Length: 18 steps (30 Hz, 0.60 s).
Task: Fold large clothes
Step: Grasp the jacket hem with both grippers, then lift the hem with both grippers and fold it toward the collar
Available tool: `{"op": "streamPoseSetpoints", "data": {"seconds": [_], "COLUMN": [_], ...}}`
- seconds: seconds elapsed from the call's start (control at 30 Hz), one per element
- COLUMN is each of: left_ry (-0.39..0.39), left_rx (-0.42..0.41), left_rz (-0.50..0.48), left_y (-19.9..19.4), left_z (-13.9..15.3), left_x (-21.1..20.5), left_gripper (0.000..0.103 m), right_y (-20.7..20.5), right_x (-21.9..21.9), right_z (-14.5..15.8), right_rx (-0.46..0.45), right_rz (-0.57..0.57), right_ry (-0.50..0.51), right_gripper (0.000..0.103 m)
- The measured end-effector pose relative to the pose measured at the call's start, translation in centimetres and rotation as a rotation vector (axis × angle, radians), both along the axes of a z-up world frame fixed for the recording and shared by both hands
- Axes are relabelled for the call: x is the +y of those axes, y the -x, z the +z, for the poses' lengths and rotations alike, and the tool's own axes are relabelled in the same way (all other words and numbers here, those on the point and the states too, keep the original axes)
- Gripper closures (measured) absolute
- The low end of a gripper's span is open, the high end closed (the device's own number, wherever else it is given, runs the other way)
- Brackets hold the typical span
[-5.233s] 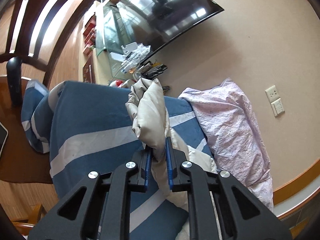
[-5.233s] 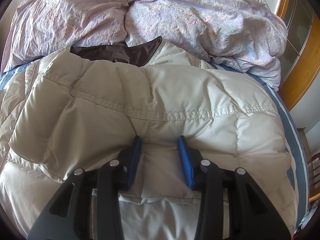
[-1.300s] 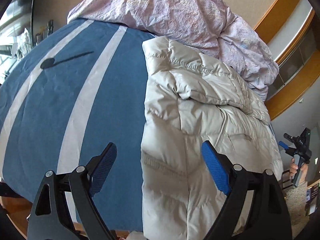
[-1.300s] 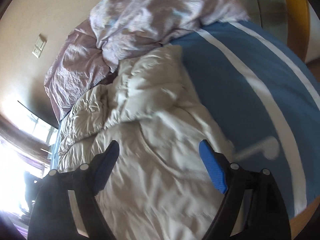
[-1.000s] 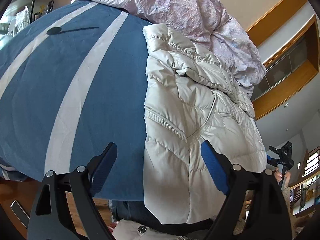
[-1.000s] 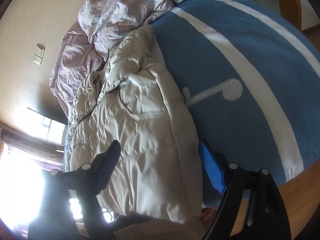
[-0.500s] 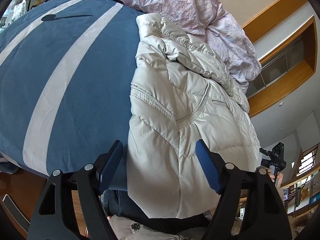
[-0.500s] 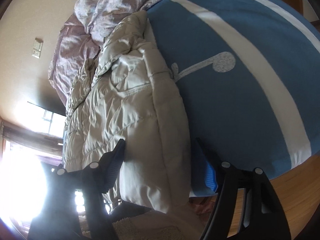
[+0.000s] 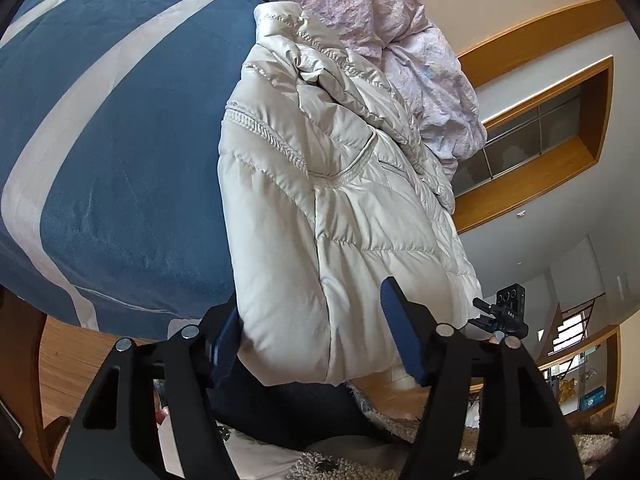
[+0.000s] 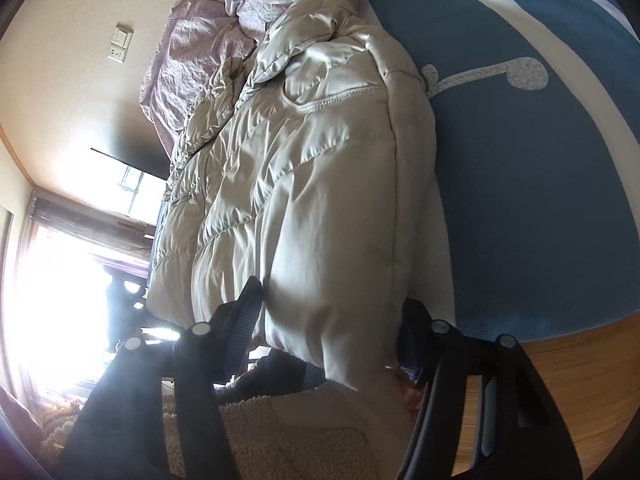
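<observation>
A bed with a blue cover [image 9: 120,152] and wide white stripes fills most of both views, in a room with cream walls and a wood floor.

The puffy cream jacket [image 9: 320,200] lies long on the bed, and its bottom end hangs a little over the bed's near edge. It is shiny and quilted, with stitched lines and a pocket seam. In the left wrist view it runs from 12 o'clock down to 6 o'clock, with the blue cover at 9 o'clock. In the right wrist view the jacket [image 10: 304,184] sits in the middle, with the cover at 3 o'clock.

The left gripper [image 9: 312,340] has the jacket's bottom left corner between its jaws. The jaws are closing, and the pads are not yet pressing. The right gripper [image 10: 332,328] has the other bottom corner between its jaws, which are closing too and are still a bit apart from the cloth.

A crumpled pink quilt [image 9: 392,40] lies at the head of the bed, touching the jacket's top.

Only the left view shows a wood-framed recess in the wall at 2 o'clock. Only the right view shows a wall socket [image 10: 120,46] at 10 o'clock, a bright window at 9 o'clock, and a white music note [image 10: 492,74] printed on the cover.

I can read no clear writing.
</observation>
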State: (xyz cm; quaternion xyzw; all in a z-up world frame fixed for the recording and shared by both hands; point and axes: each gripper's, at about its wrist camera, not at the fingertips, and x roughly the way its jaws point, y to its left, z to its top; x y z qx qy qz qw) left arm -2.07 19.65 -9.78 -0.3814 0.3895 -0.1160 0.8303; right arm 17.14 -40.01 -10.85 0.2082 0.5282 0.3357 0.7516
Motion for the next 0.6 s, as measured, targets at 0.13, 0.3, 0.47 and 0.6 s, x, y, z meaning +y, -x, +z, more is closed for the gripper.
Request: {"op": "streamPoseSetpoints", "data": {"seconds": [0.13, 0.3, 0.47, 0.6], "left_ry": [0.018, -0.002, -0.063, -0.082], "left_rx": [0.014, 0.029, -0.007, -0.064], "left_rz": [0.012, 0.032, 0.045, 0.08], "left_y": [0.3, 0.5, 0.9, 1.0], "left_z": [-0.6, -0.7, 1.0, 2.9], "left_x": [-0.1, -0.5, -0.7, -0.3], "left_gripper": [0.046, 0.062, 0.083, 0.088], "right_y": [0.5, 0.8, 1.4, 1.7], "right_x": [-0.4, -0.5, 0.3, 0.8], "right_z": [-0.7, -1.2, 0.4, 2.3], "right_rx": [0.014, 0.01, -0.098, -0.196], "right_rz": [-0.019, -0.041, -0.058, -0.07], "right_ry": [-0.053, -0.052, -0.039, -0.025], "right_gripper": [0.052, 0.076, 0.083, 0.084]}}
